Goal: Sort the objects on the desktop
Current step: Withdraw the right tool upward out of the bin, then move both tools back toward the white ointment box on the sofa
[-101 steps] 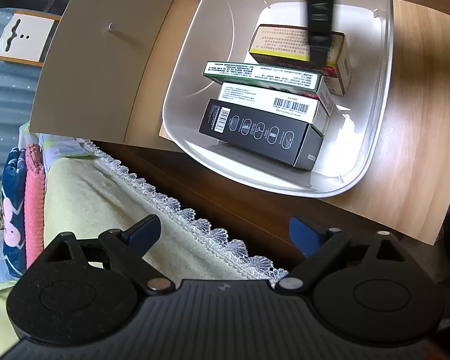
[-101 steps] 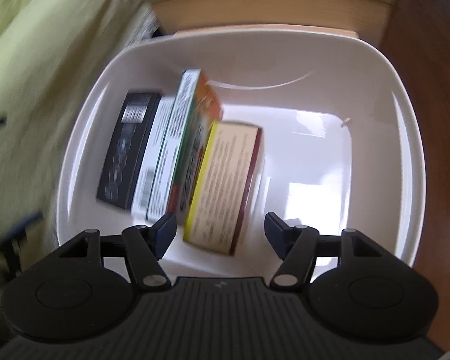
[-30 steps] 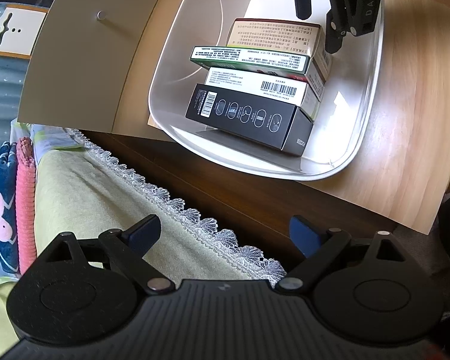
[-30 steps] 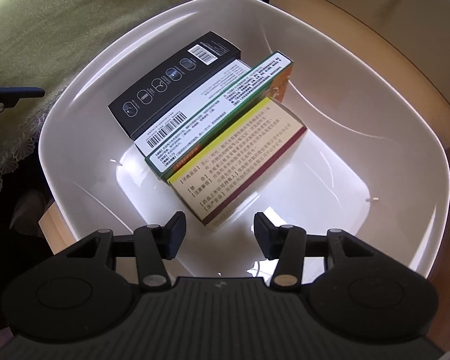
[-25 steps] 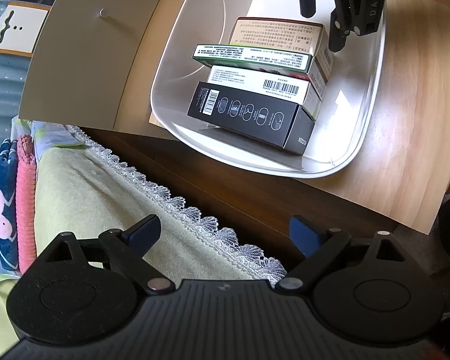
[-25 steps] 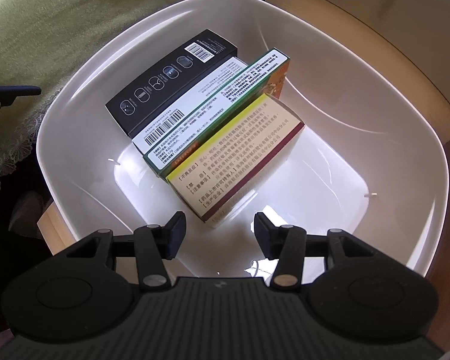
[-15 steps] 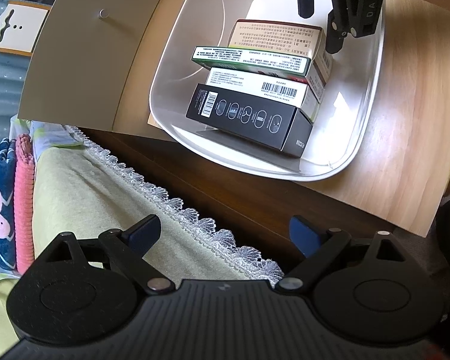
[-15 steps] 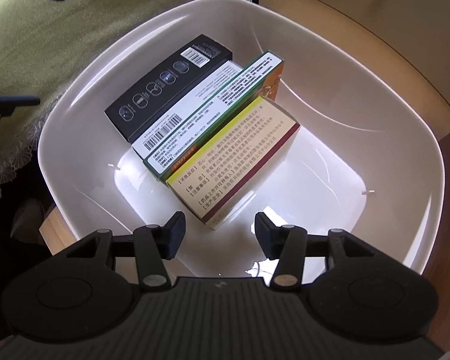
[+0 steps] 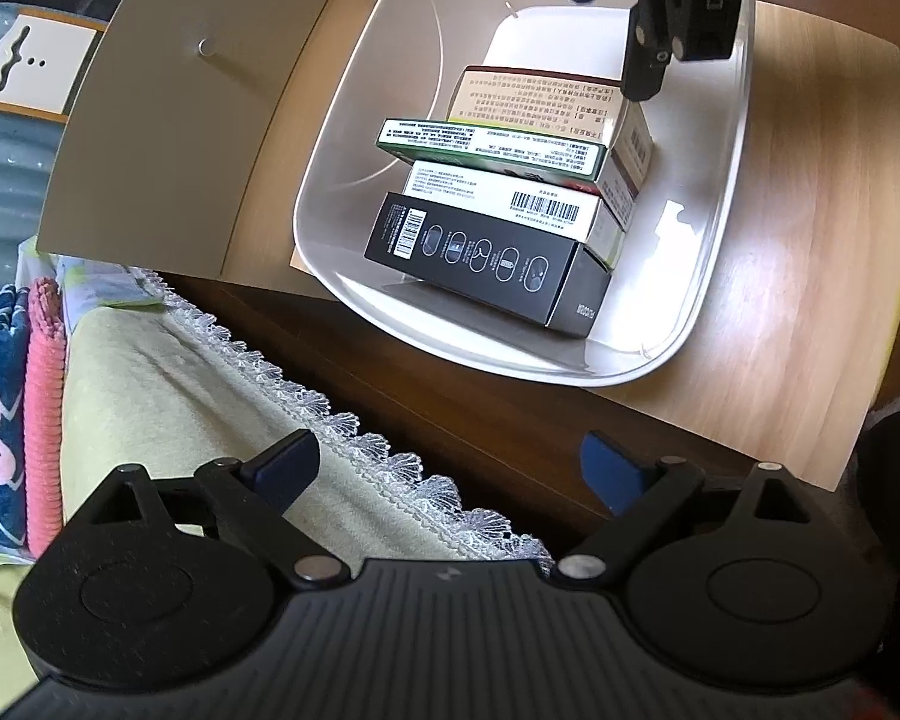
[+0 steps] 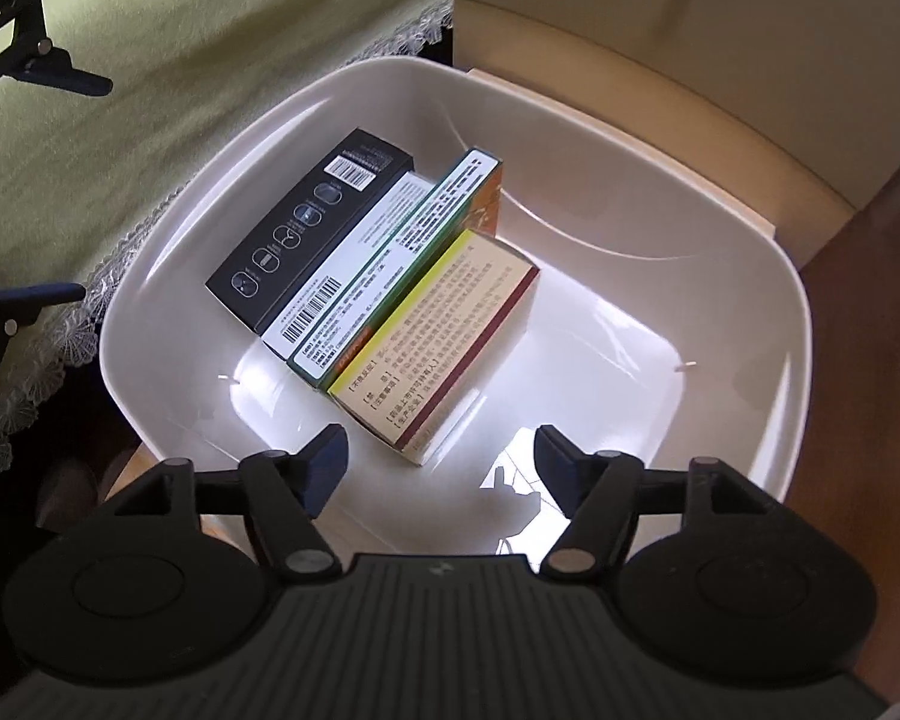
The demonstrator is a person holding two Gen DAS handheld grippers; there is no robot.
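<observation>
White tub point(image 10: 750, 324) sits on the light wood tabletop point(image 9: 810, 276); taken as landmark. Inside the tub, four boxes stand on edge, pressed side to side in one row: black box point(image 10: 306, 240) nearest the tub wall on the green cloth point(image 10: 168, 120) side, then white box point(image 10: 354, 276), green box point(image 10: 414, 252), and beige box point(image 10: 444, 330) toward the tub's middle.

Right gripper point(image 10: 441, 456) hangs over the tub's near rim, fingers spread wide, nothing between them; the beige box's near end lies just ahead of the gap, not touching either finger.

Left gripper point(image 9: 450, 468) is outside the tub, over the cloth's lace edge point(image 9: 354, 432), fingers wide, empty, well apart from the boxes.
</observation>
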